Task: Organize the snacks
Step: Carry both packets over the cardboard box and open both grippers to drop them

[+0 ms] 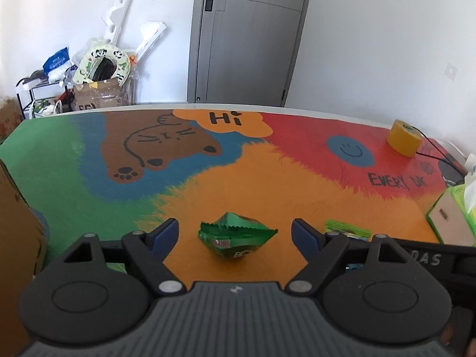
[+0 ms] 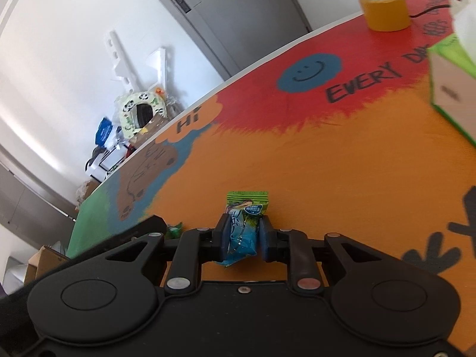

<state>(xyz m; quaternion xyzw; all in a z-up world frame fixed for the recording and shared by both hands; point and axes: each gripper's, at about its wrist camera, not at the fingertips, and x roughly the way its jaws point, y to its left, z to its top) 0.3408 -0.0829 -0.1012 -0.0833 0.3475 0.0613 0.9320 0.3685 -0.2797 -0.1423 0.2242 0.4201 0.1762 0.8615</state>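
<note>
With the right gripper (image 2: 241, 233) pinching a blue-green snack packet (image 2: 242, 223) at lower centre and the left gripper (image 1: 235, 232) spread around a green pyramid packet (image 1: 235, 238) on the mat (image 1: 267, 178), either slick wrapper could slip or crush under pressure.

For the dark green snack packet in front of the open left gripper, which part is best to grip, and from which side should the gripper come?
Grip the puffed middle of the green snack packet, probably from the near side, straight ahead along the open fingers of the left gripper. It lies on the table mat with flat crimped ends pointing left and right and a raised ridge in the centre, already between the fingers, so closing across the body seems safest.
</note>
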